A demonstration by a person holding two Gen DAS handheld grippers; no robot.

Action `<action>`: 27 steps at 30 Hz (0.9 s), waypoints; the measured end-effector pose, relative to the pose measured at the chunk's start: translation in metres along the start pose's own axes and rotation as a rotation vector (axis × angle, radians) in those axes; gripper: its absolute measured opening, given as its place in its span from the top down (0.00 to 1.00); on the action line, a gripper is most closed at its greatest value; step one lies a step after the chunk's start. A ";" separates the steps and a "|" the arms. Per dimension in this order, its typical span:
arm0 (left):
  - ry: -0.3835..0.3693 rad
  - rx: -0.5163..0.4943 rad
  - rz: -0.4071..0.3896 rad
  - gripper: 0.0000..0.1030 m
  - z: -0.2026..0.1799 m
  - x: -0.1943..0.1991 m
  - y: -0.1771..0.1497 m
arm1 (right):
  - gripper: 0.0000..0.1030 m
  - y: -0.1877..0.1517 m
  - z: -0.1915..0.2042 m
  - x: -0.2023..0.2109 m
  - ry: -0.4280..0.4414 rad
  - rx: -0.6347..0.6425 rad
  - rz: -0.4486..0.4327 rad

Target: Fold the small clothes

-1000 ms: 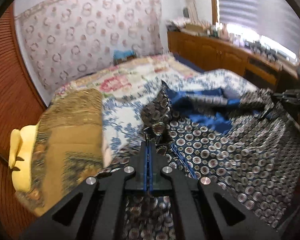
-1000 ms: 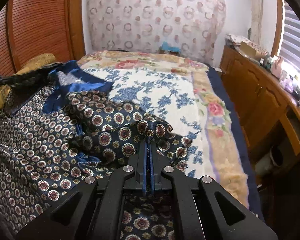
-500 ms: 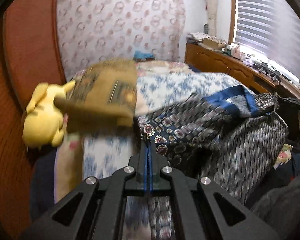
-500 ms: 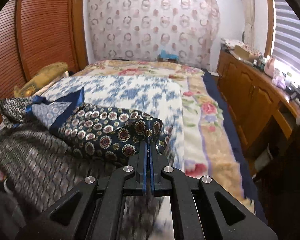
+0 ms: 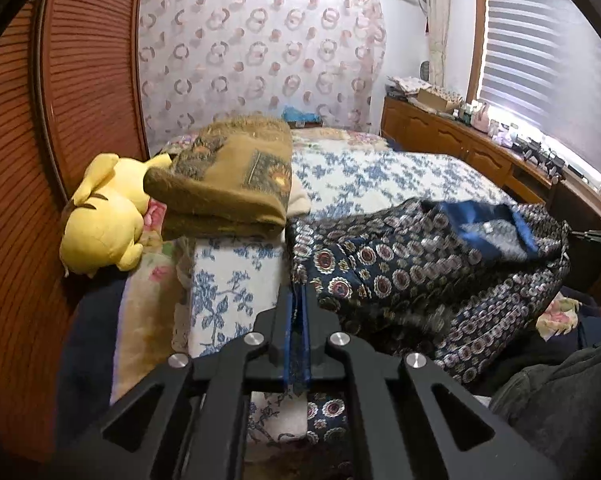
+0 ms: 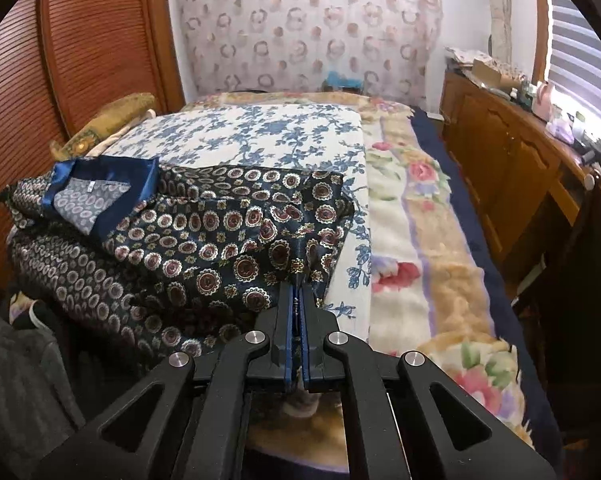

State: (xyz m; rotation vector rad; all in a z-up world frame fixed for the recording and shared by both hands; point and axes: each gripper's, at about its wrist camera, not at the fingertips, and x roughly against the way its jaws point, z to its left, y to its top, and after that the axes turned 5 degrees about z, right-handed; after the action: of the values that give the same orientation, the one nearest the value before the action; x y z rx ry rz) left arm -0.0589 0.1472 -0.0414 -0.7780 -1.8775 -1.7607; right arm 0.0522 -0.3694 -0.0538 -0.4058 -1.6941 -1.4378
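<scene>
A dark navy garment [image 5: 400,276] with round medallion print and a blue satin collar [image 5: 488,216] lies spread across the near end of the bed, its lower part hanging over the edge. My left gripper [image 5: 296,296] pinches the garment's left corner between its blue pads; its jaws are opening slightly, with cloth still between them. In the right wrist view the same garment [image 6: 204,236] stretches to the left. My right gripper [image 6: 298,296] is shut on its right corner.
A yellow plush toy [image 5: 100,220] and a folded brown blanket [image 5: 228,184] sit at the bed's left side. The white quilt [image 6: 260,132] with blue flowers covers the bed. A wooden cabinet [image 6: 512,164] runs along the right. A slatted wooden door [image 5: 80,80] stands left.
Both grippers have drawn back toward the near end of the bed, dragging the garment with them. It went from bunched up to stretched flatter between the two corners.
</scene>
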 end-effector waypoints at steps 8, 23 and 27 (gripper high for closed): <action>-0.017 -0.032 -0.016 0.85 -0.016 -0.003 0.021 | 0.91 0.007 0.006 0.014 -0.002 0.013 -0.039; -0.033 -0.066 0.067 0.46 -0.024 -0.080 0.066 | 0.61 0.050 -0.003 -0.025 -0.015 -0.007 -0.090; -0.018 -0.041 0.115 0.46 -0.014 -0.105 0.072 | 0.56 0.065 -0.011 -0.045 -0.014 -0.030 -0.081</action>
State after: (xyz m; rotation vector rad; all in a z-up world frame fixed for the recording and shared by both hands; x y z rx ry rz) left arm 0.0656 0.1254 -0.0567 -0.9008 -1.7766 -1.7310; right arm 0.1288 -0.3490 -0.0474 -0.3690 -1.7190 -1.5239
